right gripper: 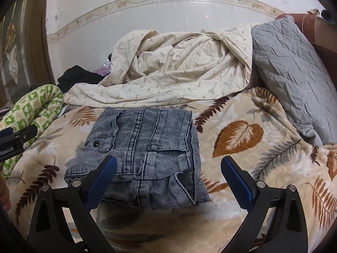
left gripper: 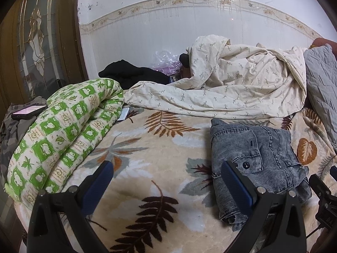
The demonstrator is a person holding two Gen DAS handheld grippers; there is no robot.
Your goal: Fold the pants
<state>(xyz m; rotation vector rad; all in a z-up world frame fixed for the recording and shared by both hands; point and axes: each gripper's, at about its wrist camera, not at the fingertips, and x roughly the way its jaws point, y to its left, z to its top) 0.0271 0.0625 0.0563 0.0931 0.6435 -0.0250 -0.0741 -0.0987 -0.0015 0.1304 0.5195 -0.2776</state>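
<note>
The grey denim pants (right gripper: pixel 147 154) lie folded into a compact rectangle on the leaf-patterned blanket (right gripper: pixel 242 137); they also show in the left wrist view (left gripper: pixel 257 164) at the right. My right gripper (right gripper: pixel 168 166) is open and empty, just in front of and above the near edge of the pants. My left gripper (left gripper: pixel 167 172) is open and empty over bare blanket, to the left of the pants. The right gripper's edge shows at the far right of the left wrist view (left gripper: pixel 324 189).
A rolled green-and-white quilt (left gripper: pixel 63 135) lies at the left with a phone (left gripper: pixel 28 110) beside it. A crumpled cream sheet (right gripper: pixel 172 73) and black clothes (left gripper: pixel 132 73) lie behind the pants. A grey pillow (right gripper: pixel 294 73) leans at the right. The tiled wall (left gripper: pixel 168 27) is behind.
</note>
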